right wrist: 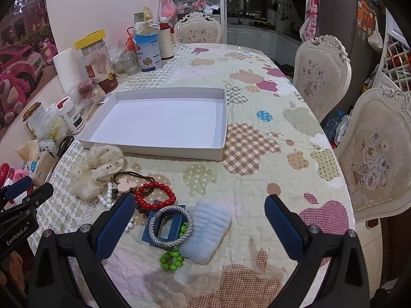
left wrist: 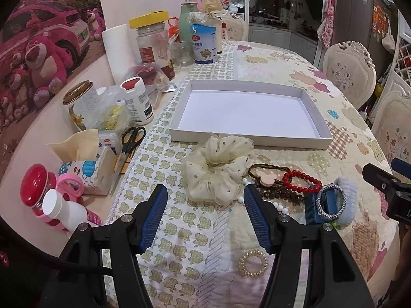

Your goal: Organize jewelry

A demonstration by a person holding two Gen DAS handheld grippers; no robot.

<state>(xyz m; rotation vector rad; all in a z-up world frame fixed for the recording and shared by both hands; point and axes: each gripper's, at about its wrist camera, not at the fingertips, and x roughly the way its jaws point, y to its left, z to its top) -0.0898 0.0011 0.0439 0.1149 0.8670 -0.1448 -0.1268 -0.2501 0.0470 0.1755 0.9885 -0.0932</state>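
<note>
A shallow white tray point(left wrist: 290, 141) point(right wrist: 154, 151) lies empty on the quilted table. In front of it lies a pile of jewelry: a cream scrunchie point(left wrist: 218, 169) point(right wrist: 97, 169), a red bead bracelet point(left wrist: 301, 181) point(right wrist: 155, 196), a grey braided ring point(right wrist: 170, 225) on a blue box, a pale blue fluffy band point(right wrist: 209, 233), green beads point(right wrist: 170, 258), white beads and a Mickey hair tie point(right wrist: 127, 186). A gold coil hair tie point(left wrist: 253, 259) lies between my left gripper's fingers. My left gripper point(left wrist: 205, 205) is open and empty, just before the scrunchie. My right gripper point(right wrist: 199, 218) is open and empty over the braided ring and blue band.
Jars, bottles, a paper towel roll point(left wrist: 119, 51), scissors point(left wrist: 129, 141) and a tissue box point(left wrist: 84, 166) crowd the table's left edge. Ornate chairs point(right wrist: 321, 74) stand along the right side. The right gripper shows at the left wrist view's right edge point(left wrist: 385, 187).
</note>
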